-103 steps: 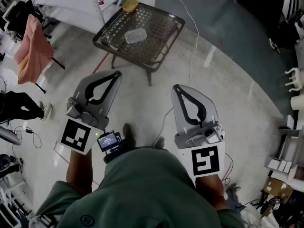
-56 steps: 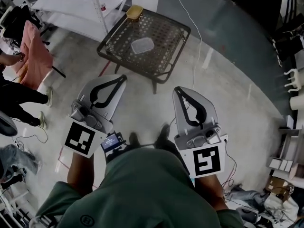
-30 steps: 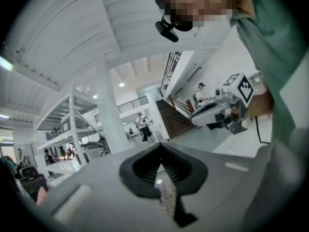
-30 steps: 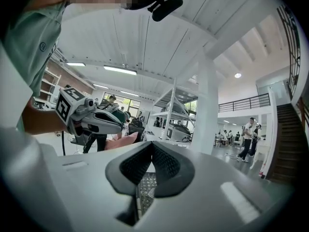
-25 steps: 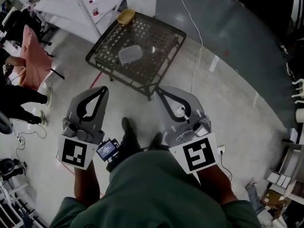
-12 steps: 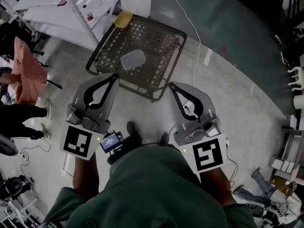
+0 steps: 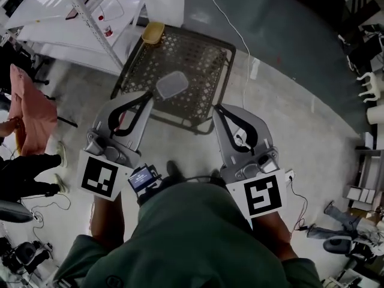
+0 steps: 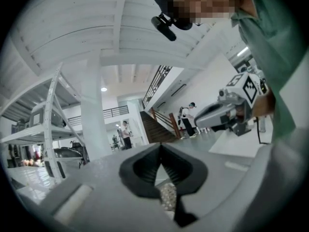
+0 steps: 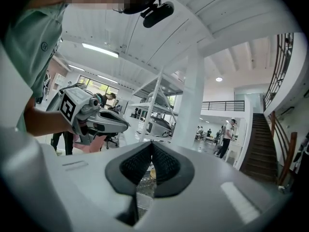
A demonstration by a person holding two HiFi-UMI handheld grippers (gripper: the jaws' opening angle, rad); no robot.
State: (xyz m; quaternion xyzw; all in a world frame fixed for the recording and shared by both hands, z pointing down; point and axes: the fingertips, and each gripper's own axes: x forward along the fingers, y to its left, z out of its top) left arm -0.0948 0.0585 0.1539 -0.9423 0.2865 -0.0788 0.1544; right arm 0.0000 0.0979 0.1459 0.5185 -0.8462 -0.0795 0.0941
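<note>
Far left, at 9 o'clock, a pink cloth (image 7: 27,110) hangs limp over something dark. A white metal rack (image 7: 90,17) with angled posts stands at 11 o'clock. The left gripper (image 7: 146,96) is clenched and empty: in the left gripper view its ribbed black pads meet at the tip, leaving only a teardrop gap behind them. Its smooth grey shell ends over the near edge of the worktop (image 7: 201,53), a dark, square metal table with an open lattice top. How high the gripper rides above it cannot be told. At about 2 o'clock of that tip, near it, lies a clear plastic container (image 7: 170,86), shallow, round-cornered and lidded, set askew on the lattice. A small yellow bowl (image 7: 152,32) sits at the worktop's 11 o'clock corner, well apart from the container. The right gripper (image 7: 217,108) is likewise closed on nothing, off the worktop's near edge, with the container at its 10 o'clock. A thin white cable (image 7: 240,35) runs across the polished concrete floor at 1 o'clock. Risks, as judged: closed tips meeting that light, slick box would probably skid it over the lattice rather than seat on it; a tip could snag in the openwork; the cable could catch a foot.
</note>
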